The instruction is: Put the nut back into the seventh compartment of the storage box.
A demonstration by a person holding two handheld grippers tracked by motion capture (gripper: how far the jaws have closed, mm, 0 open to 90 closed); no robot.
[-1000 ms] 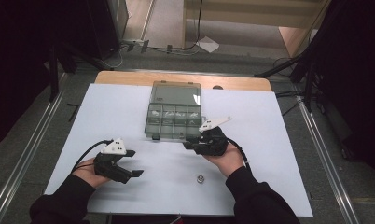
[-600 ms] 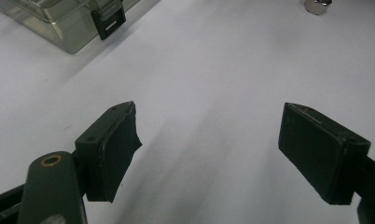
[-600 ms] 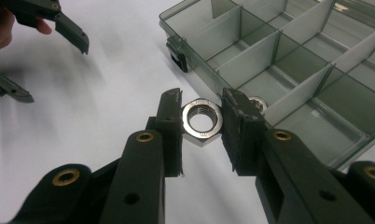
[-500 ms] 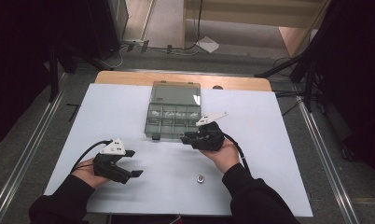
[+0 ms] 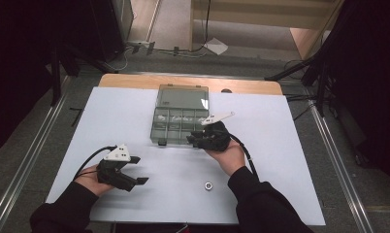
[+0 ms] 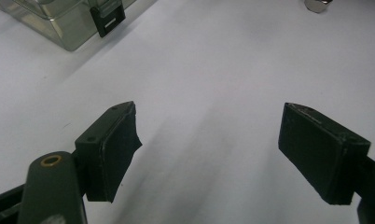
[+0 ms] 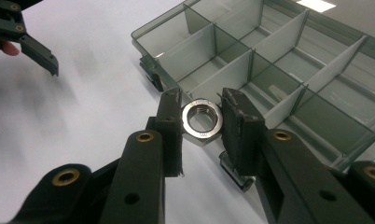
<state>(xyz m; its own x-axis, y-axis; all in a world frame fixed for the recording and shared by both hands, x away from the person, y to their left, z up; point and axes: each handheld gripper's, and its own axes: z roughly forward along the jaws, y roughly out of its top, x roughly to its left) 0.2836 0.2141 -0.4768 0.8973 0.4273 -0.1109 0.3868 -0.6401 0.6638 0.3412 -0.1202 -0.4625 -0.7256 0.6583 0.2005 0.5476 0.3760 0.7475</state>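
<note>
This place looks like a lab or a workshop set up for recording, not a home. A white tabletop (image 5: 280, 160) on a wooden board stands on a grey carpet floor (image 5: 47, 126), with metal rails (image 5: 25, 165) running along both sides. Black curtains or dark equipment close the space on the left and right. Cables (image 5: 207, 29) lie on the floor behind, near a sheet of paper (image 5: 216, 46). A clear plastic parts organizer (image 5: 179, 116) and a loose steel nut (image 5: 208, 185) suit technical work.

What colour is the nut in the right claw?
Shiny silver nut; clearest in the right gripper view.
</note>
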